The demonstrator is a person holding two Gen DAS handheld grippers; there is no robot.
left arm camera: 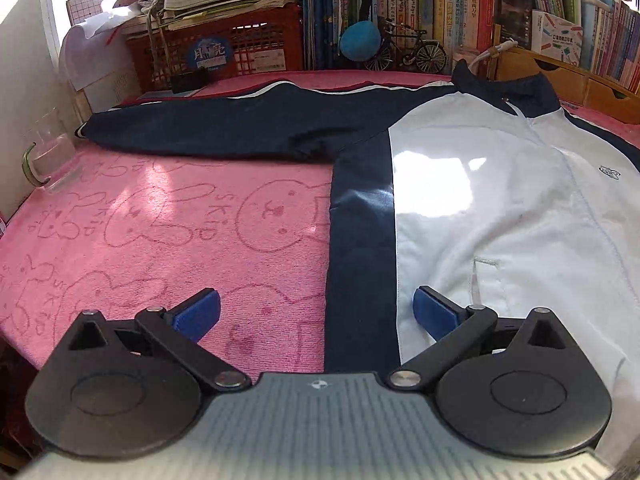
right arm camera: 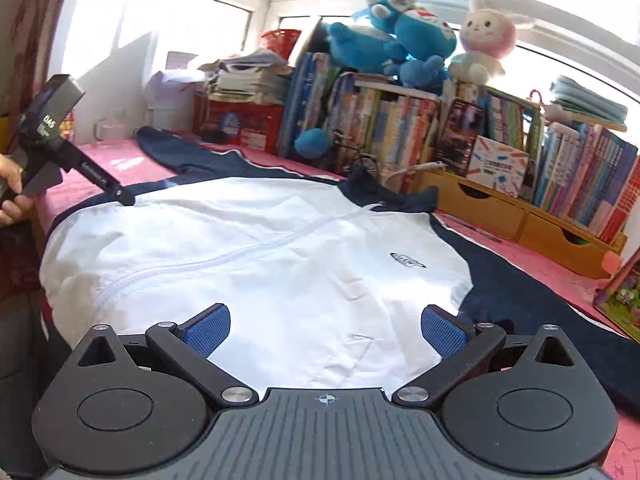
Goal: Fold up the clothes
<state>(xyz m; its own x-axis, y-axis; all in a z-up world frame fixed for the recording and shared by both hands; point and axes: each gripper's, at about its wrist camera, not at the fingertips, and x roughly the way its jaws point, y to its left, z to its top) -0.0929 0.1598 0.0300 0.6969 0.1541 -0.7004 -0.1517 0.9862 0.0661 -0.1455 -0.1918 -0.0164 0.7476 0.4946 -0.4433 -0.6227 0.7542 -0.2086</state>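
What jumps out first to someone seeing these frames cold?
The white and navy jacket, spread flat and front up on the pink towel, with one navy sleeve stretched out sideways. Both grippers are open above its hem: the left gripper over the navy side panel, the right gripper over the white front. Behind, crammed books carry blue plush toys.

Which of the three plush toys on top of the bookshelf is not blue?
The rabbit plush at the right end: white body with a pink hood, while the two plush toys beside it are blue.
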